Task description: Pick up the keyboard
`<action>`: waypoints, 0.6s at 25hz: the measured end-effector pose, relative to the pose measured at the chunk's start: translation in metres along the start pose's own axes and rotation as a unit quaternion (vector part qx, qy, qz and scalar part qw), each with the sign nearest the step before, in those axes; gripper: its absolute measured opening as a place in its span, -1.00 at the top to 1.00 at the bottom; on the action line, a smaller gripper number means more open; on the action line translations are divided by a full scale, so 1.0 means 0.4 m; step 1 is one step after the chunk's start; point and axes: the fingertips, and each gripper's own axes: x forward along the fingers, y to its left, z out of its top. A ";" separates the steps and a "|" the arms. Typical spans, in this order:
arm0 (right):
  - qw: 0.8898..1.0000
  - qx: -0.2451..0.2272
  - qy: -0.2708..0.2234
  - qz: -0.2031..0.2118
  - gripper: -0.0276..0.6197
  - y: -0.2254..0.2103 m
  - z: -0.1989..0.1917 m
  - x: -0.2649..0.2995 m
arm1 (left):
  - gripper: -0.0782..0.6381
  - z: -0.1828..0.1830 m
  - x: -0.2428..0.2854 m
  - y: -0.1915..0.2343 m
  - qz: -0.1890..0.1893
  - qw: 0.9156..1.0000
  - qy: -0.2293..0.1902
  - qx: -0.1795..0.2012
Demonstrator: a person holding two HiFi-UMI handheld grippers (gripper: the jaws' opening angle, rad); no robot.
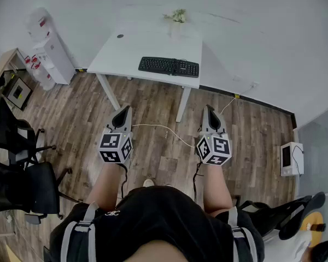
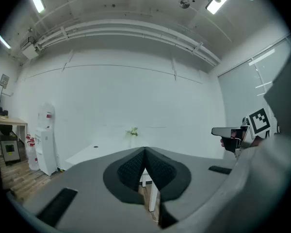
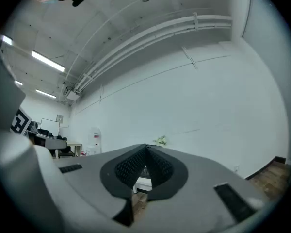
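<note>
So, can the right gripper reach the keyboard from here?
Probably not yet. The right gripper is shut and hangs over the wood floor, short of the table where the keyboard lies. Nothing blocks the way; stepping closer should do.

1. The left gripper [image 1: 122,112] is held left of centre in the head view, with its jaws pressed together and nothing between them.
2. The right gripper [image 1: 209,111] is held right of centre, with its jaws likewise closed and empty.
3. Both are pointed toward the top of the frame, roughly level, parallel and well apart.
4. The left forearm [image 1: 105,187] and right forearm [image 1: 216,189] are extended from the bottom edge.
</note>
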 end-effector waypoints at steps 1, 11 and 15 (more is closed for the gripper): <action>1.000 -0.001 0.001 0.001 0.90 -0.004 0.002 -0.002 | 0.75 0.001 -0.002 -0.001 0.003 1.000 0.000 0.000; 1.000 -0.003 -0.007 -0.008 0.90 0.011 0.012 0.003 | 0.75 0.012 -0.022 0.033 0.014 1.000 -0.003 -0.004; 1.000 -0.006 -0.010 -0.010 0.90 0.021 0.022 0.013 | 0.75 0.017 -0.019 0.047 0.014 1.000 -0.005 -0.003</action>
